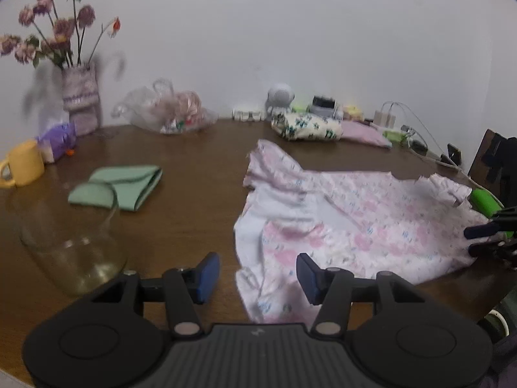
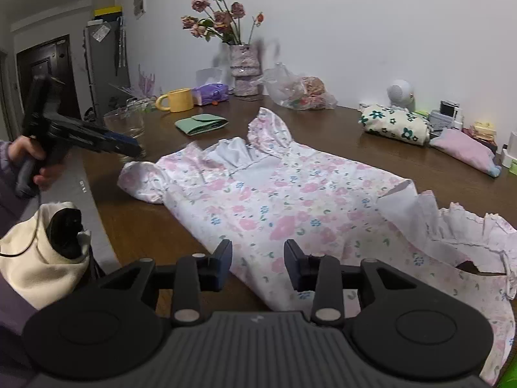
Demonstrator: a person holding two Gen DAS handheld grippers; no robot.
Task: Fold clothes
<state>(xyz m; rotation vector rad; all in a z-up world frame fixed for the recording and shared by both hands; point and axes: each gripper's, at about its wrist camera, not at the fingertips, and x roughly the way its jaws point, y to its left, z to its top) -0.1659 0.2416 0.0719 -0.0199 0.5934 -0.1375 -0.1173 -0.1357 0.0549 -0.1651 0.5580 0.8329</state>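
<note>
A pink floral dress [image 2: 290,207] lies spread flat on the brown wooden table [image 2: 329,119], neck and ruffled sleeves toward the far left, ruffled hem at the right. It also shows in the left wrist view [image 1: 349,226]. My left gripper [image 1: 257,273] is open and empty, hovering over the near sleeve corner of the dress; it shows from the side in the right wrist view [image 2: 129,147]. My right gripper [image 2: 258,260] is open and empty, just above the near edge of the dress; it shows at the right edge of the left wrist view [image 1: 484,237].
A folded green cloth [image 1: 119,187], a glass jar [image 1: 74,252], a yellow mug [image 1: 24,163] and a vase of flowers [image 1: 82,103] stand on the left. A plastic bag [image 1: 168,110], folded floral [image 1: 307,126] and pink clothes [image 2: 465,152] line the back.
</note>
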